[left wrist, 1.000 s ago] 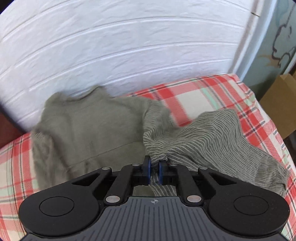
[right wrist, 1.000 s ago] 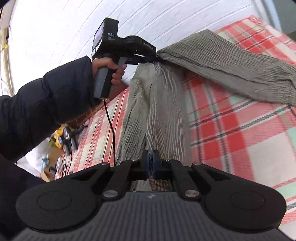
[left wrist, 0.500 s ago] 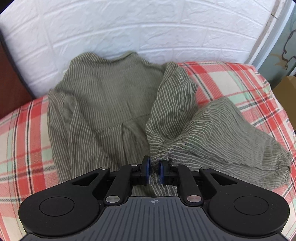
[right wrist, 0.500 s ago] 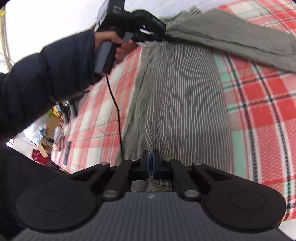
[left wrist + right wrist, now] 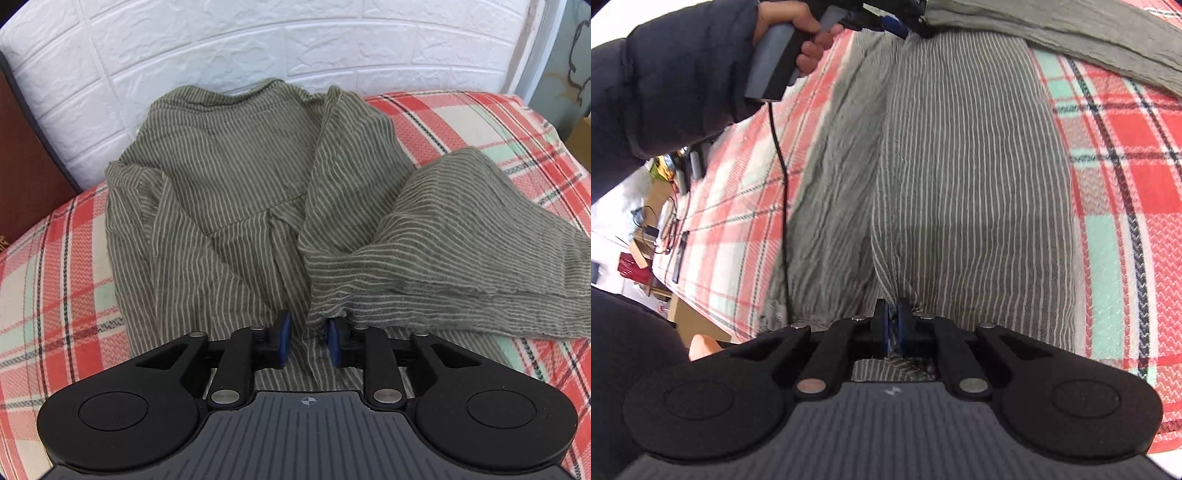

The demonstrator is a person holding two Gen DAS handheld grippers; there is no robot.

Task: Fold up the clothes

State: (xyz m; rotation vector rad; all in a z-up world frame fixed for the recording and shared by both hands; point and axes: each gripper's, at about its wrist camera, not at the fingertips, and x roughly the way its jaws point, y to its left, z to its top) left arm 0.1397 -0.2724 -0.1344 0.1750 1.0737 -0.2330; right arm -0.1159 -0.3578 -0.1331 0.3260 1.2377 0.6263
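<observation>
Beside shirt, perhaps cable

**Shirt spread on bed, my tools at its near edge**

Shirt lies on the bed, collar end back against the wall. One sleeve lies folded out to the right. My left tool sits at the near edge, cloth between its fingers. My right tool pinches the shirt hem; my left hand is far across the shirt from it.
</observation>
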